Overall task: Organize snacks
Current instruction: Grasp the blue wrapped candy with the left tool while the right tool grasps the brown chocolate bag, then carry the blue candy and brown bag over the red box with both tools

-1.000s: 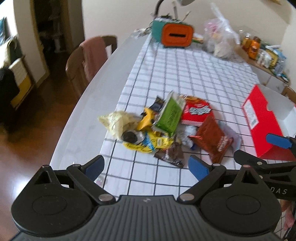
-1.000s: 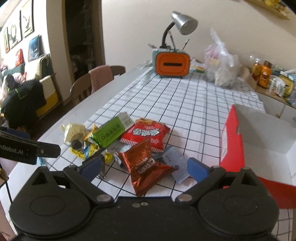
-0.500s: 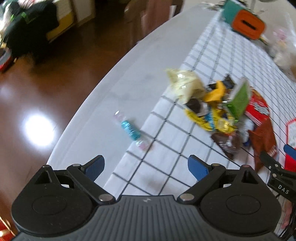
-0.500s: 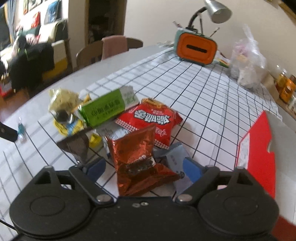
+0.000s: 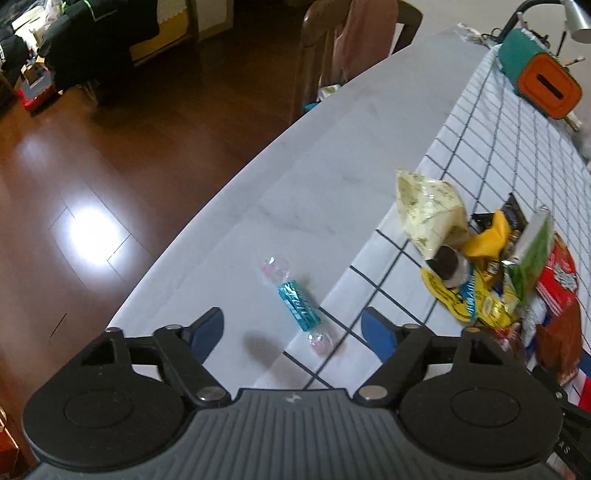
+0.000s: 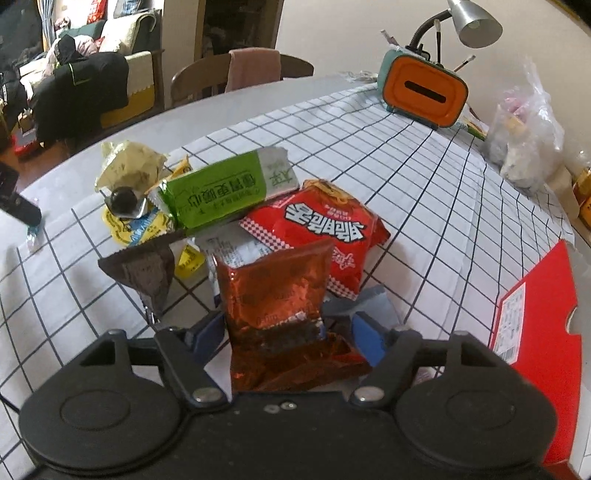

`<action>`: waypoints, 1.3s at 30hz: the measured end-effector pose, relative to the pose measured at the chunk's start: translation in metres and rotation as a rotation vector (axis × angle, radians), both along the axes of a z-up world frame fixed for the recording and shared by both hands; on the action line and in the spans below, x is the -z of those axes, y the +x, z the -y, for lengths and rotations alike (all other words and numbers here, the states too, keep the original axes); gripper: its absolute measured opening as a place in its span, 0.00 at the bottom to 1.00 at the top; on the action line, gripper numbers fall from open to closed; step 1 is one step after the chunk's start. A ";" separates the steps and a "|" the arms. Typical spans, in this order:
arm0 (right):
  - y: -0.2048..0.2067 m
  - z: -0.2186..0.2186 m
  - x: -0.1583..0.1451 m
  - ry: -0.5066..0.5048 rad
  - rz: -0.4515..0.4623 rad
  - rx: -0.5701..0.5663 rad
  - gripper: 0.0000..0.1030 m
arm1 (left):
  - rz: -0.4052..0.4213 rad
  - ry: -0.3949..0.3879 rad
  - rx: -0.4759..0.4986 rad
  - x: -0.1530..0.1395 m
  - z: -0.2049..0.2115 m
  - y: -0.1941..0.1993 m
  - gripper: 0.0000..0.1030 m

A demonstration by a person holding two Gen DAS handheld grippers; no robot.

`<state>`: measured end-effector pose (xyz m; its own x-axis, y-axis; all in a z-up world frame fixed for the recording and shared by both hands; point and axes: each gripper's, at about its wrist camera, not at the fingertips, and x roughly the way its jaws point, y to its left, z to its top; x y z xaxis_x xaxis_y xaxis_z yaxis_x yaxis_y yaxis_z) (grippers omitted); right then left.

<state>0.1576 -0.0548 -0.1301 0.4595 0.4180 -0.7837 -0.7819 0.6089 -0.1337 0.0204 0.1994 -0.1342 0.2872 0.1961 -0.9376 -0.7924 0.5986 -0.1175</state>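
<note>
A teal wrapped candy (image 5: pixel 298 303) lies on the bare table just left of the checked cloth. My left gripper (image 5: pixel 291 332) is open right above it, fingers either side. My right gripper (image 6: pixel 288 334) is open around the lower end of a copper-red foil bag (image 6: pixel 275 295), jaws not pressing it. Behind it lies a snack pile: red noodle bag (image 6: pixel 317 230), green packet (image 6: pixel 221 194), pale yellow bag (image 6: pixel 127 166), dark brown packet (image 6: pixel 144 271). The pile also shows in the left wrist view (image 5: pixel 491 258). A red box (image 6: pixel 535 321) stands open at the right.
An orange and teal box (image 6: pixel 423 90) and a lamp (image 6: pixel 476 22) stand at the table's far end, beside a clear plastic bag (image 6: pixel 524 129). A chair with a pink cloth (image 5: pixel 354 40) stands by the table's left edge (image 5: pixel 192 229). Wooden floor lies beyond.
My left gripper swung left from the pile to the lone teal candy and came down close to it. My right gripper moved forward and down until its fingers flank the copper-red bag.
</note>
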 end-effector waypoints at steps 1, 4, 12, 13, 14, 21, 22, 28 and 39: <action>-0.001 -0.001 0.001 -0.004 0.006 -0.003 0.69 | -0.007 -0.003 -0.001 0.003 -0.001 0.001 0.68; -0.002 -0.002 0.002 -0.005 0.015 -0.004 0.64 | -0.020 0.008 -0.011 0.006 -0.004 0.003 0.60; -0.005 -0.004 0.001 0.007 0.017 -0.003 0.49 | -0.024 0.049 -0.006 0.005 -0.004 0.002 0.25; -0.006 -0.004 0.001 0.011 0.014 0.004 0.49 | -0.024 0.052 -0.007 0.005 -0.004 0.002 0.21; -0.006 -0.004 0.001 0.015 0.011 0.011 0.48 | -0.023 0.053 -0.006 0.005 -0.005 0.002 0.15; -0.009 0.002 -0.002 0.047 -0.012 0.062 0.43 | -0.012 0.056 0.029 0.006 -0.005 -0.001 0.12; -0.010 0.003 -0.003 0.051 -0.018 0.072 0.42 | -0.011 0.058 0.034 0.005 -0.004 -0.002 0.12; -0.020 0.012 -0.012 0.075 -0.018 0.123 0.40 | 0.003 0.063 0.084 0.000 0.001 -0.006 0.12; -0.048 0.041 -0.046 0.126 0.002 0.255 0.40 | 0.078 0.052 0.254 -0.031 0.022 -0.005 0.12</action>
<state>0.1097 -0.0961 -0.0839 0.5635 0.3829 -0.7320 -0.6013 0.7977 -0.0455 0.0152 0.1777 -0.1033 0.4046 0.1555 -0.9012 -0.6058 0.7838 -0.1367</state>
